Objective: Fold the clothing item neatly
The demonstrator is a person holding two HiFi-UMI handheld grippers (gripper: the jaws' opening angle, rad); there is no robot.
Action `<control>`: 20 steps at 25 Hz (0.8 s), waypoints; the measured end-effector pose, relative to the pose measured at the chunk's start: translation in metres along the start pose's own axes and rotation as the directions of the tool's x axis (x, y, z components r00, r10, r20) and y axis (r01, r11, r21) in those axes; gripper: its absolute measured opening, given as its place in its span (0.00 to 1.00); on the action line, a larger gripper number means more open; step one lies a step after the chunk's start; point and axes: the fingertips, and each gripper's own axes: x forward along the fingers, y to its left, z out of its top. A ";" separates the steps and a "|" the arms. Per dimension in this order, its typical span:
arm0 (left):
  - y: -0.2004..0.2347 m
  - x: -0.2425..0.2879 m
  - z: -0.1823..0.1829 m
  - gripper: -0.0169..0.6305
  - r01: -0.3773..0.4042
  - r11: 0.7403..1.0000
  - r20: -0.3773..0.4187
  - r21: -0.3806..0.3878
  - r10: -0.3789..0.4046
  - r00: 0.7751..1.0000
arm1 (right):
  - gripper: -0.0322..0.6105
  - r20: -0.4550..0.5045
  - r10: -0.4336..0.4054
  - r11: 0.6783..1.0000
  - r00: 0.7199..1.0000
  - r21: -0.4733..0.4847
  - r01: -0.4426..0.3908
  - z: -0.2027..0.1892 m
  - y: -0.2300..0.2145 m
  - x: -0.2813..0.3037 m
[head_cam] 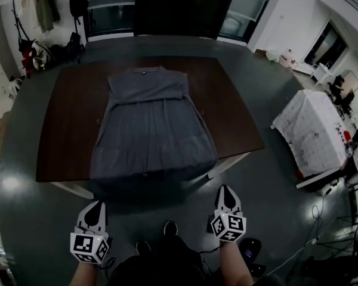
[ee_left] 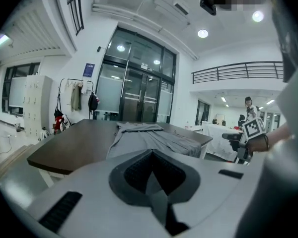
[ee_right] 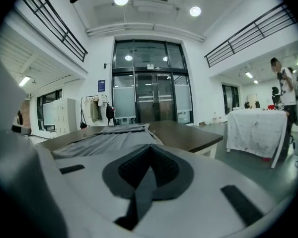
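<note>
1. The left gripper (head_cam: 98, 205) is held over the floor at the person's left. Its jaws are pressed together with nothing between them.
2. A grey sleeveless dress (head_cam: 152, 130) lies spread flat beyond both grippers, touched by neither. Its neckline points to the far edge of the table and its hem hangs over the near edge. The left gripper lines up roughly with the hem's left corner and the right gripper with its right corner.
3. The right gripper (head_cam: 226, 190) is held over the floor at the person's right. Its jaws are also closed and empty.
4. The dress rests on a dark brown wooden table (head_cam: 62, 118), with bare wood on either side of it. The table stands on a glossy dark grey floor (head_cam: 268, 177).
5. In the head view, a coat rack (head_cam: 45, 8) hung with garments stands at far left. Dark glass doors (head_cam: 167, 8) are behind the table, and a white-covered table (head_cam: 313, 130) is at right.
6. Only the left gripper view shows white lockers (ee_left: 32, 98) and, at its right edge, the right gripper's marker cube (ee_left: 253, 128).
7. Only the right gripper view shows a person (ee_right: 283, 90) standing beside the white-covered table, under a balcony railing (ee_right: 253, 33).
</note>
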 end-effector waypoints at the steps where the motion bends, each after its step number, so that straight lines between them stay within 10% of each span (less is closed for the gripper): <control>1: -0.001 -0.006 -0.002 0.04 0.002 1.000 0.005 -0.006 -0.002 1.000 | 0.04 -0.004 -0.003 1.000 1.000 0.003 0.003 -0.005 -0.003 -0.007; 14: -0.050 -0.029 -0.029 0.06 -0.056 0.996 0.134 0.075 0.045 0.990 | 0.04 -0.006 0.113 0.994 0.994 -0.007 -0.113 -0.055 -0.019 -0.027; 20: -0.012 0.020 -0.105 0.43 -0.053 0.999 0.139 0.006 0.052 0.989 | 0.20 -0.054 0.123 0.992 0.991 -0.022 -0.124 -0.123 -0.019 0.025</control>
